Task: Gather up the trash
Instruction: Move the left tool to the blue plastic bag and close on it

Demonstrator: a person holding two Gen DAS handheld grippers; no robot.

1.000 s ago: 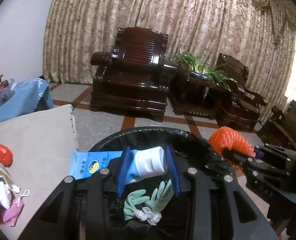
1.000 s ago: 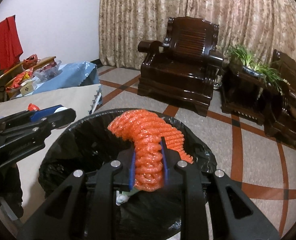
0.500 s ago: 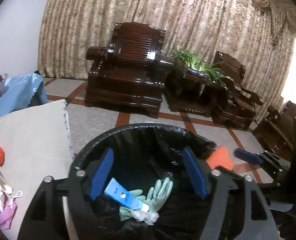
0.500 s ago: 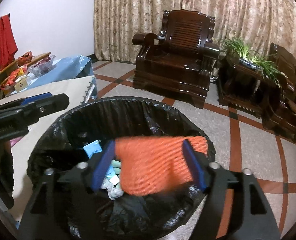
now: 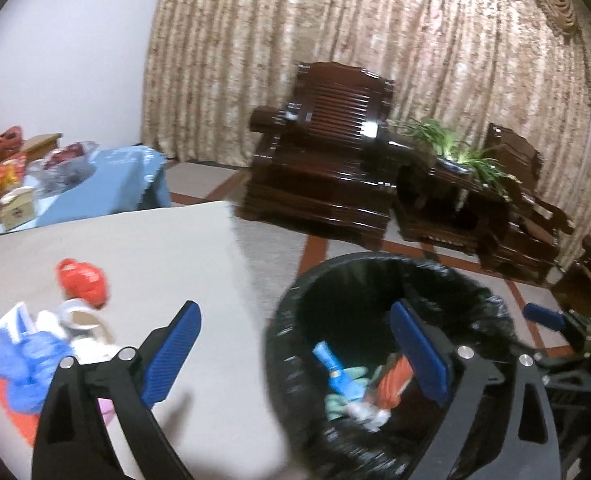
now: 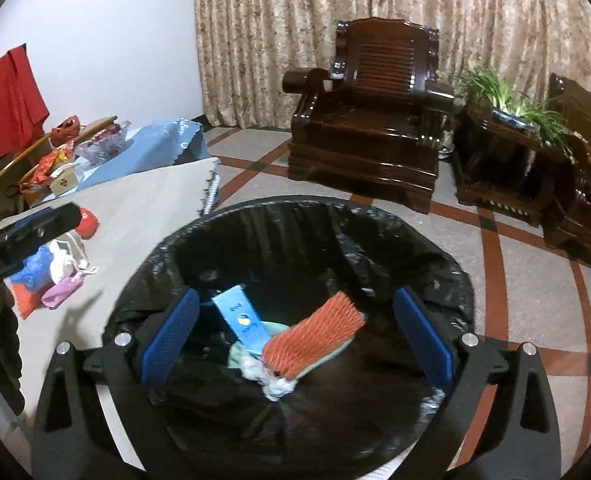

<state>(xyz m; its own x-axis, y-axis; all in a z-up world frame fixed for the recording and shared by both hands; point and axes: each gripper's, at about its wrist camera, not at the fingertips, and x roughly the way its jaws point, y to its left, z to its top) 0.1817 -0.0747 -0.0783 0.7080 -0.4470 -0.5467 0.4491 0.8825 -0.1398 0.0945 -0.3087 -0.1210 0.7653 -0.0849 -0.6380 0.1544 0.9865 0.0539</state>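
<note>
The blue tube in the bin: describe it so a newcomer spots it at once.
Find the round bin with a black liner beside the table. At its bottom lies a trash heap. The blue tube leans on it, left of the orange netting, the only flat blue piece there.

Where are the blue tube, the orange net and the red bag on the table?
blue tube (image 6: 239,320): right wrist view, middle of its flat body, in the bin.
orange net (image 6: 313,334): right wrist view, centre of the mesh, in the bin.
red bag (image 5: 81,282): left wrist view, middle of the bundle.
</note>
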